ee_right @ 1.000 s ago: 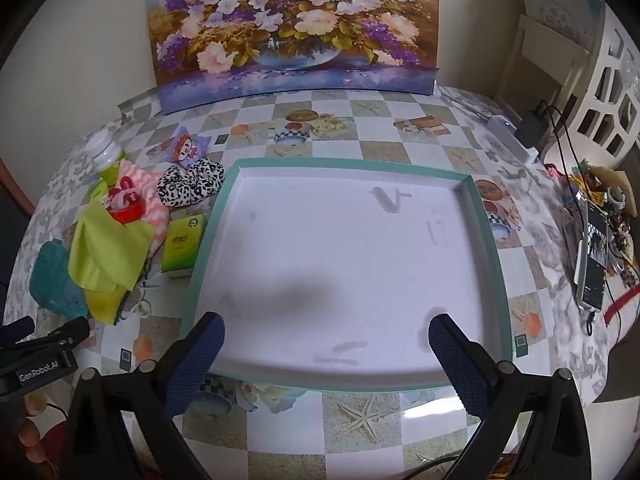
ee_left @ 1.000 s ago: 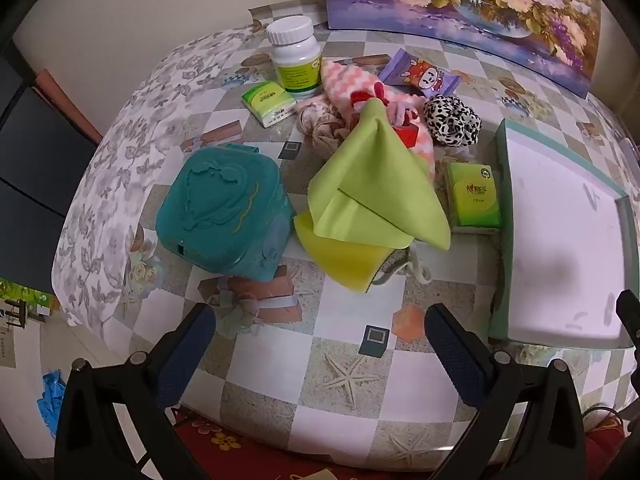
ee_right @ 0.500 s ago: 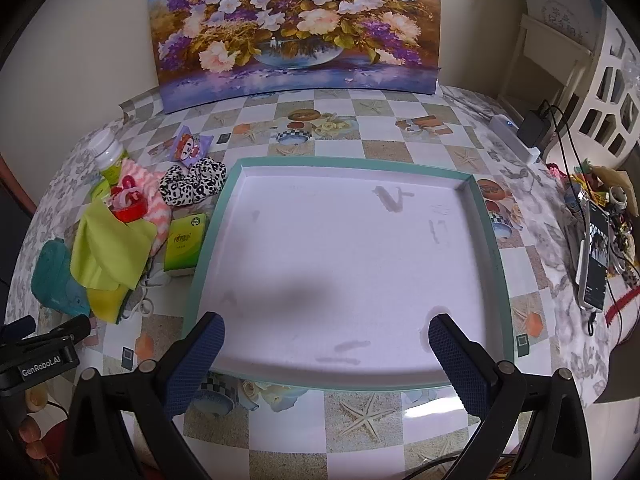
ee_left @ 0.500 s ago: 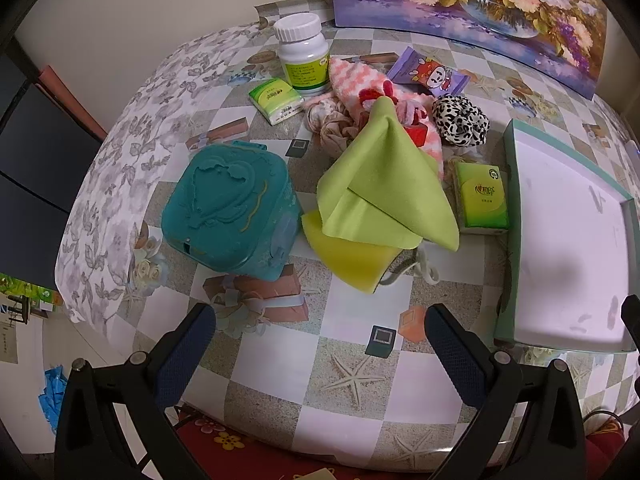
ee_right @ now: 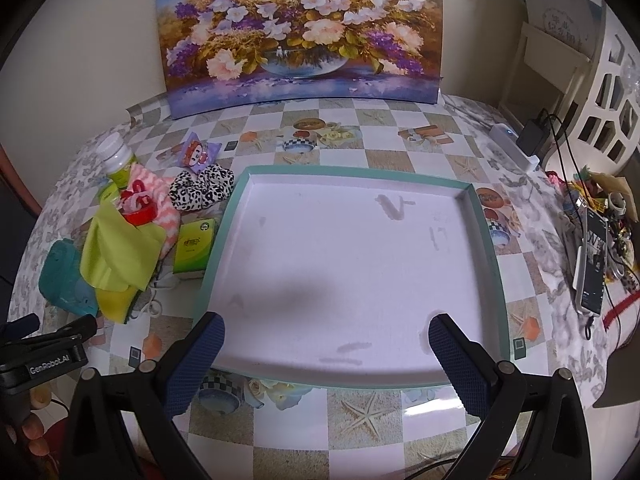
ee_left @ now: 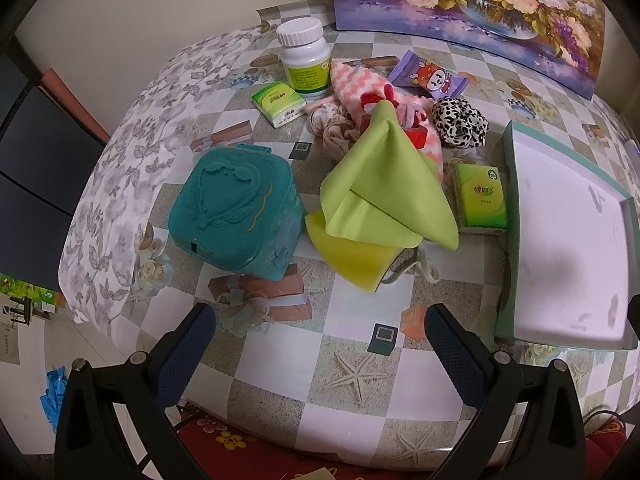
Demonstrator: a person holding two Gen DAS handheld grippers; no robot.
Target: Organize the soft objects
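A heap of soft things lies left of a teal-rimmed white tray (ee_right: pixel 483 236) (ee_left: pixel 508 216): a lime cloth (ee_left: pixel 384 188) (ee_right: pixel 120 256) over a yellow sponge (ee_left: pixel 356 256), a pink-and-white zigzag cloth (ee_left: pixel 356 80), a beige scrunchie (ee_left: pixel 336 128), a leopard-print scrunchie (ee_left: pixel 460 122) (ee_right: pixel 202 190). My left gripper (ee_left: pixel 320 356) is open near the table's front edge, short of the heap, holding nothing. My right gripper (ee_right: pixel 326 360) is open over the tray's near rim, also holding nothing. The tray holds nothing.
A teal lidded box (ee_left: pixel 236 212) stands left of the heap. A white pill bottle (ee_left: pixel 306 58), two green tissue packs (ee_left: pixel 482 196) (ee_left: pixel 278 102) and a purple snack packet (ee_left: pixel 428 76) lie around it. A flower painting (ee_right: pixel 300 36) leans at the back. Cables and a phone (ee_right: pixel 592 260) sit right.
My left gripper has drawn back slightly from the heap; objects sit a little farther up the view. The right view has barely shifted. Both grippers stay open.
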